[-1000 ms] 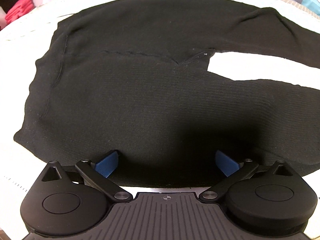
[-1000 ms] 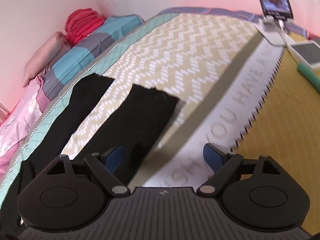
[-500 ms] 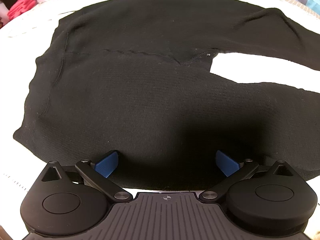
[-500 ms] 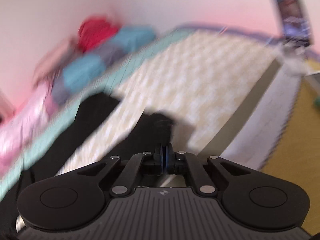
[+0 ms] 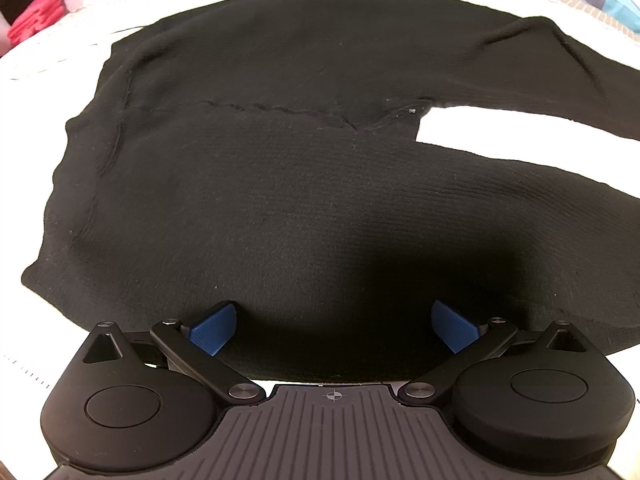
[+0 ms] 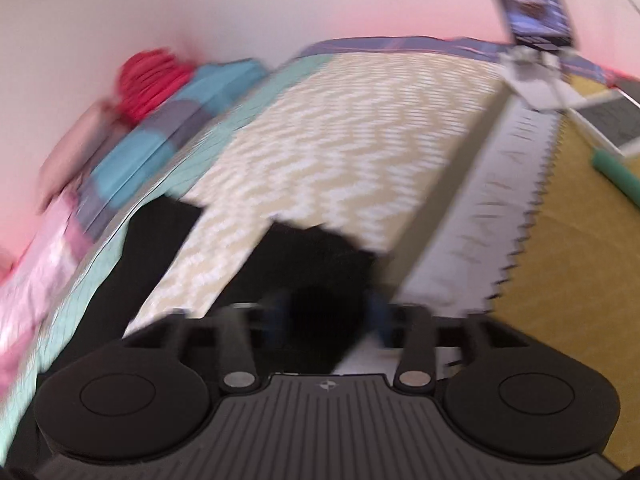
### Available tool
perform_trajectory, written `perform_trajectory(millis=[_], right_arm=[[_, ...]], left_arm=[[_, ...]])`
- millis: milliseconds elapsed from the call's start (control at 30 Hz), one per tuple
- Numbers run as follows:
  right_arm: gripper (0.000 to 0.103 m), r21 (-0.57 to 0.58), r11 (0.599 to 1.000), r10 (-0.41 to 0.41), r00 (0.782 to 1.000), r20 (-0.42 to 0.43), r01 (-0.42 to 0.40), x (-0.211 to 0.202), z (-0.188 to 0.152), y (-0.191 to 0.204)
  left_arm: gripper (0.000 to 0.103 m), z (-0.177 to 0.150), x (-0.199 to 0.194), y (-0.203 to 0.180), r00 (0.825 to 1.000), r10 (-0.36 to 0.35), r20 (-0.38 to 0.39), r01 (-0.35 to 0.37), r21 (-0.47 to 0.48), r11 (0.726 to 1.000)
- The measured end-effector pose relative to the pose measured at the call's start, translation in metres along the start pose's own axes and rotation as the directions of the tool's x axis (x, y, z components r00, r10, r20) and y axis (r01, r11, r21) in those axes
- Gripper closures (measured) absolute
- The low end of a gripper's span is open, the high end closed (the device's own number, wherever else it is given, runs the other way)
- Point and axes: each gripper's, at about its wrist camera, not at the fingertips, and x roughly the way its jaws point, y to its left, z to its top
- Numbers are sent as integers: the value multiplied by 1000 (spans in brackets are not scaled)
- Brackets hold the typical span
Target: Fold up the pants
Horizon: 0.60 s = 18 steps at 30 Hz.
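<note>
Black knit pants (image 5: 280, 184) lie spread flat on a pale bed cover, waist to the left, two legs running off to the right. My left gripper (image 5: 334, 326) is open, its blue pads (image 5: 212, 326) low over the near edge of the seat. In the blurred right wrist view the two leg ends (image 6: 320, 248) lie on the chevron cover. My right gripper (image 6: 328, 316) hovers over the nearer leg end, its fingers partly apart around the black fabric; the blur hides whether it grips.
Red folded clothes (image 6: 152, 80) and blue and pink bedding (image 6: 132, 152) lie along the wall. A phone on a stand (image 6: 532, 12) and a green item (image 6: 620, 176) sit at the far right, on a yellow mat (image 6: 580, 280). More clothes (image 5: 36, 24) lie far left.
My right gripper shut half a second ago and now stands partly apart over the nearer leg end, moving fast. My left gripper has stayed open in place.
</note>
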Motion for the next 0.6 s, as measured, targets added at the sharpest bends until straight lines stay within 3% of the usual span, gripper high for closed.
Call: perform_trajectory(millis=[33,100,133,233,333,400,500,567,600], right_arm=[[39,-40,999,-10,1000,-4,10,2,-2,7],[60,-119,992,-36,999,-7,34,7,-3,17],[98,-152,987,-48,999,-14,45,9,-2,20],[99,-150,980,-119,990,75,129,-6,12,7],[101,-22,978,-208,978,17,209,-5,19,-23],[101,-45,968,-245,969,20,246,-9,16,-28],[89,-43,966,-252,965,69,255,-31,13,-23],[54,-94,975,-193,977,88,201,-46,4,-8],[48,-138,977,-150,985,83,161,-52,-3,2]], left_arm=[[0,0,0,0,1000,-1,0,1,2,1000],[0,1,0,0,1000,-1,0,1,4,1000],[0,1,1,0,1000,-1,-1,1,7,1000],[0,3,1,1,1000,-7,-5,7,18,1000],[0,1,0,6,1000,-20,2,20,26,999],[0,1,1,7,1000,-26,7,26,33,999],[0,1,1,9,999,-32,15,32,39,999],[0,0,2,9,999,-35,21,34,45,998],[0,0,2,10,999,-38,24,36,48,998]])
